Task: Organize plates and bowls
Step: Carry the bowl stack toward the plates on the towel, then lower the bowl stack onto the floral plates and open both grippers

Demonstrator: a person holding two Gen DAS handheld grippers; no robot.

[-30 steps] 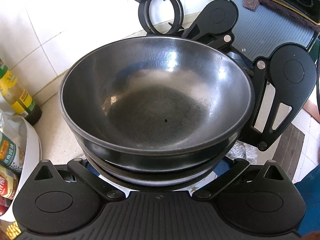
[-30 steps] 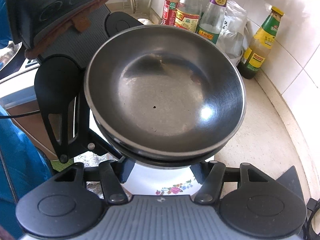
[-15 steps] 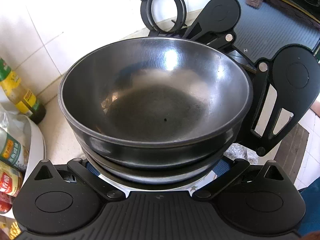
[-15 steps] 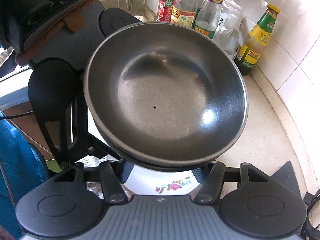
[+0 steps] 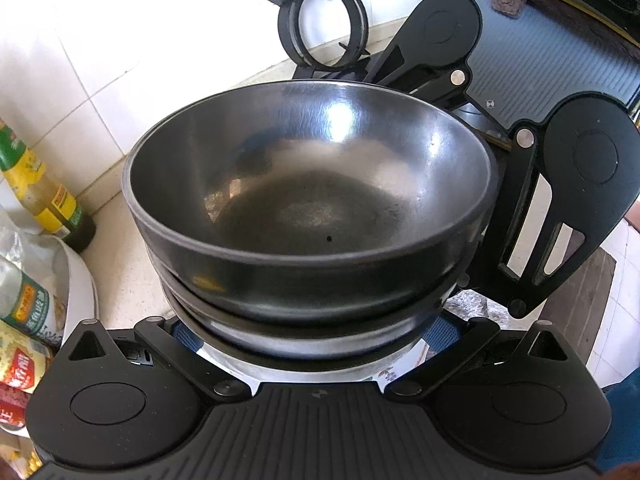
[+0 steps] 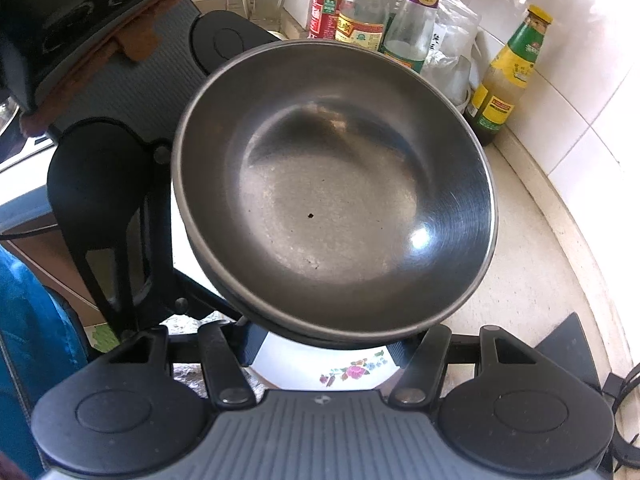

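Nothing has really moved: both grippers, left gripper [image 5: 308,344] and right gripper [image 6: 324,346], pinch the plate [image 6: 352,372] under the metal bowls [image 5: 312,184], which could slide off if it tips.

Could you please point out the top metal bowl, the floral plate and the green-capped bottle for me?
top metal bowl [image 6: 336,216]: right wrist view, inner bottom.
floral plate [image 6: 352,372]: right wrist view, flower print near its rim, under the bowls.
green-capped bottle [image 6: 506,80]: right wrist view, label on its body.

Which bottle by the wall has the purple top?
The clear bottle with the purple neck label, standing between the clear bottle with a yellow label and the green-and-yellow bottle. The red-labelled bottle stands farthest left.
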